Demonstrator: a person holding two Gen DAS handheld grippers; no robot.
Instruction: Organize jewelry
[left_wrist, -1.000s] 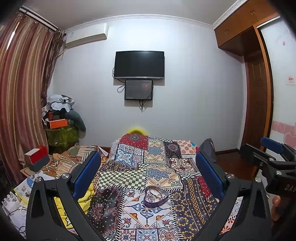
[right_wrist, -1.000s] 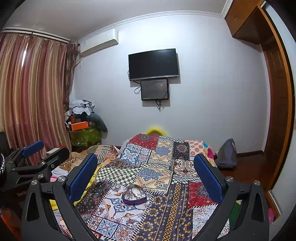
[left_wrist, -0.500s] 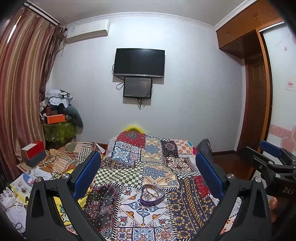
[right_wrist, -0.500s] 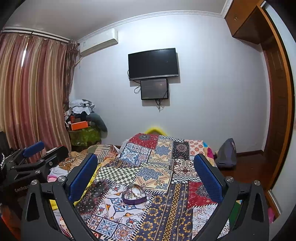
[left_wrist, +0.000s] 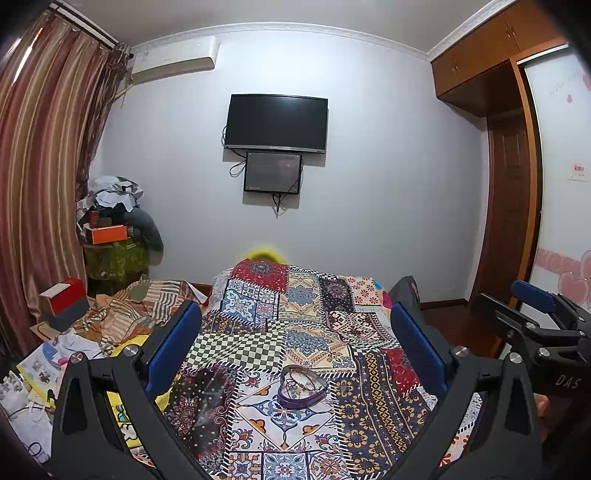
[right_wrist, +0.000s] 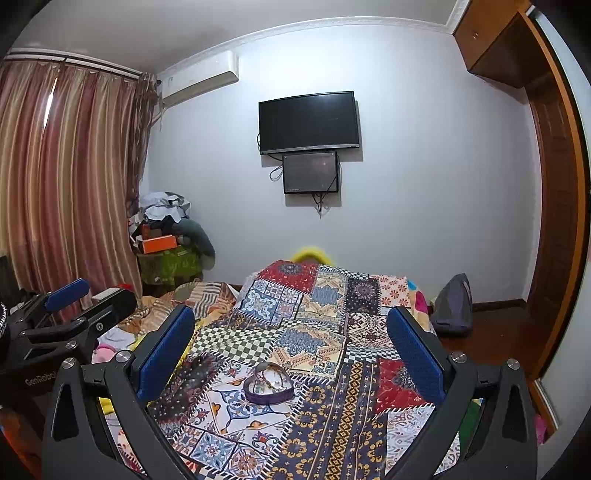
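Here, one heart-shaped jewelry box (left_wrist: 303, 387) on the patchwork bedspread (left_wrist: 314, 332), before two wide-spread, empty grippers: left gripper (left_wrist: 295, 332), right gripper (right_wrist: 291, 332).

You have open patchwork bedspread (left_wrist: 317, 343) on every side of the heart-shaped jewelry box (left_wrist: 303, 386); nothing stands between it and either gripper. Cluttered clothes and papers (left_wrist: 122, 317) crowd the bed's left edge.

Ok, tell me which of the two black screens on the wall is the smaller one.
The lower screen, mounted directly beneath the wide TV. It is narrower, with cables hanging from it.
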